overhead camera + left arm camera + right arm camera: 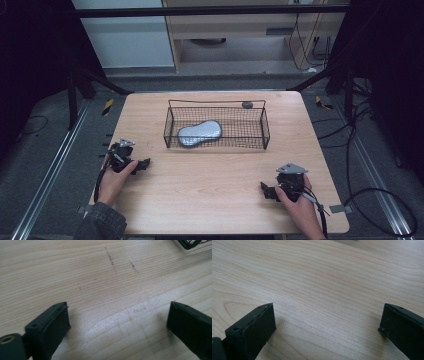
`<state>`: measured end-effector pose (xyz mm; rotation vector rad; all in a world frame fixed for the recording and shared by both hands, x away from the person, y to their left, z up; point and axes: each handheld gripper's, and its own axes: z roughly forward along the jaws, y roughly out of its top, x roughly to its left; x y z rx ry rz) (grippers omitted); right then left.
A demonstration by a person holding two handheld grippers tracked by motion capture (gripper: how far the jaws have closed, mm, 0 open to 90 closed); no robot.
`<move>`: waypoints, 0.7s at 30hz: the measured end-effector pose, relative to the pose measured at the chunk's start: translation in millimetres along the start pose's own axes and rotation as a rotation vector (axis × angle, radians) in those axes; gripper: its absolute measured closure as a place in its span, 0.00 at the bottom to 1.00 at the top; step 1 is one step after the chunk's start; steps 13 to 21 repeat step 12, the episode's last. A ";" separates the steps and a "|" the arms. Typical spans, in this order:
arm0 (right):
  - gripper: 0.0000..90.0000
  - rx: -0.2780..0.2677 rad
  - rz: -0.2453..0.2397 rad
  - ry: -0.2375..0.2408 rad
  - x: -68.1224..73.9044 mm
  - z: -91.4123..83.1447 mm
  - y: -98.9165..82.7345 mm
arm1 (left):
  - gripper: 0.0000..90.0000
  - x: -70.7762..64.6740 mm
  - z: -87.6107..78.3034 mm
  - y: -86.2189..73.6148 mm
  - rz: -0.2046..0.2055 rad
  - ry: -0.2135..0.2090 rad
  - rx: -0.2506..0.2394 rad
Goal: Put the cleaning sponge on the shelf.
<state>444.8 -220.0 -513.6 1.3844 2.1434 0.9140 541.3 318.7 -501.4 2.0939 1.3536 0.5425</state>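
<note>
Both hands low, grippers (145, 163) (265, 190) agape

Your left gripper (142, 164) rests on the table (210, 195) near its left edge; your right gripper (267, 191) rests near the right edge, well apart from it. Ahead of both, between them, stands the wire basket (216, 142). The flat pouch (199, 133) lies in the basket, toward your left gripper's side. A small round object (247, 105) sits behind the basket, toward your right gripper's side.

A wooden table (210, 200) bears a wire basket (216, 131) and a small dark object (247, 105).
</note>
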 end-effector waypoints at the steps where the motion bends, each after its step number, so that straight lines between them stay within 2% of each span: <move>1: 0.00 0.000 -0.001 0.000 -0.1 0.0 0.0 | 0.01 -0.8 0.0 -1.1 -0.007 0.003 -0.008; 3: 0.00 0.000 0.000 0.000 0.0 0.0 0.0 | 0.01 -3.1 -0.8 -4.9 -0.018 0.016 -0.032; 6: 0.00 0.000 -0.001 0.000 0.0 0.0 0.0 | 0.00 -2.9 -0.9 -9.9 -0.013 0.007 -0.068; 21: 0.00 0.000 0.000 0.000 0.0 0.0 0.0 | 0.00 -3.0 -0.7 -9.8 -0.011 0.008 -0.067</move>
